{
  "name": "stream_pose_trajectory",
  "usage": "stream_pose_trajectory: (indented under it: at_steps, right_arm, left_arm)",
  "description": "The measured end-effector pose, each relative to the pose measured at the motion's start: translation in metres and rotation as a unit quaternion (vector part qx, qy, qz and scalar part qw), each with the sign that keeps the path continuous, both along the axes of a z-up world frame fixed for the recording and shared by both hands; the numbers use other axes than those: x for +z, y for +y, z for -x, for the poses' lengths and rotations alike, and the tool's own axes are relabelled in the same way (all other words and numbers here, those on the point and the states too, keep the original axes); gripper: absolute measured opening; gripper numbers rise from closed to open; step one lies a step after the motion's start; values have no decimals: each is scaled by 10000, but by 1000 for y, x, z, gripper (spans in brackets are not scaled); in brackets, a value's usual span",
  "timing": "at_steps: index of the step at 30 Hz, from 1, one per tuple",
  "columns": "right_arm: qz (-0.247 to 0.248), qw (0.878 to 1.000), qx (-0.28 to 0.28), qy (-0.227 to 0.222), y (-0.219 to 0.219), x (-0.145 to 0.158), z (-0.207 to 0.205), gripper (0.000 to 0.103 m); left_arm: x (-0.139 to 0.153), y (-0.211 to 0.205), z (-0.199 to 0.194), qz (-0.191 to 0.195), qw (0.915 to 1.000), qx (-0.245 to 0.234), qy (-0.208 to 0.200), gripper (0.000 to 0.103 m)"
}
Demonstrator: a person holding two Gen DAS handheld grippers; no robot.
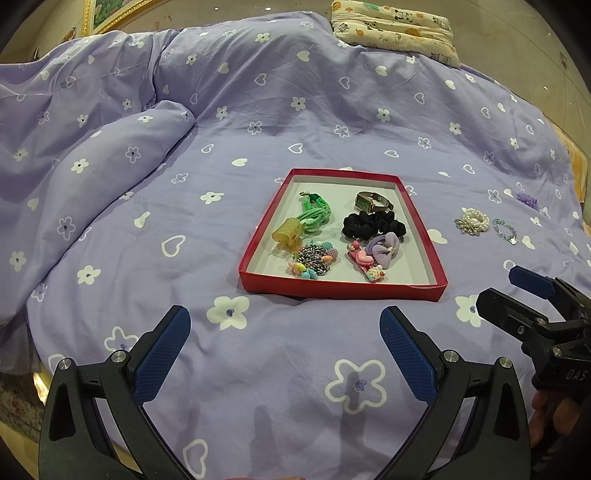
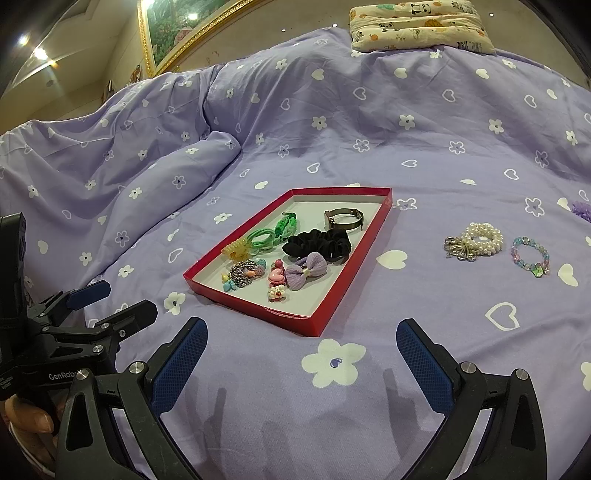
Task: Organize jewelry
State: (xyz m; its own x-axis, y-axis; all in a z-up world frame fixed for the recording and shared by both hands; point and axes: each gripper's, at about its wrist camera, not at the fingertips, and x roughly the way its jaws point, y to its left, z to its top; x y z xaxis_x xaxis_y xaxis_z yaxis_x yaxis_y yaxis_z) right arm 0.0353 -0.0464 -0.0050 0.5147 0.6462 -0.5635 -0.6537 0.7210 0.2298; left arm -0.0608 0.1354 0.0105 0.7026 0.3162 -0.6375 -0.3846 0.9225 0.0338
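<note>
Jewelry fills a shallow red tray with a pale floor, lying flat on a lilac bedspread printed with white flowers and hearts; the tray's long axis runs away from the left gripper toward the patterned pillow. Inside it lie a green bracelet, a watch, a black scrunchie, a lilac bow, an amber claw clip and beaded charms. Right of the tray, apart from it, rest a pearl bracelet, a pastel bead bracelet and, farther off, something purple, perhaps a flower clip. The left gripper and the right gripper hover near the tray's near edge, both spread wide and empty.
</note>
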Motion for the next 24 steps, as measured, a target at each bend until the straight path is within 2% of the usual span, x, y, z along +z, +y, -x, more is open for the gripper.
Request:
stream_pose_trajectory:
  at_steps: [24]
  right_arm:
    - [6, 10000, 7, -8, 0, 0, 0, 103]
  left_arm:
    - [-2, 2, -2, -16, 10000, 52, 26, 103]
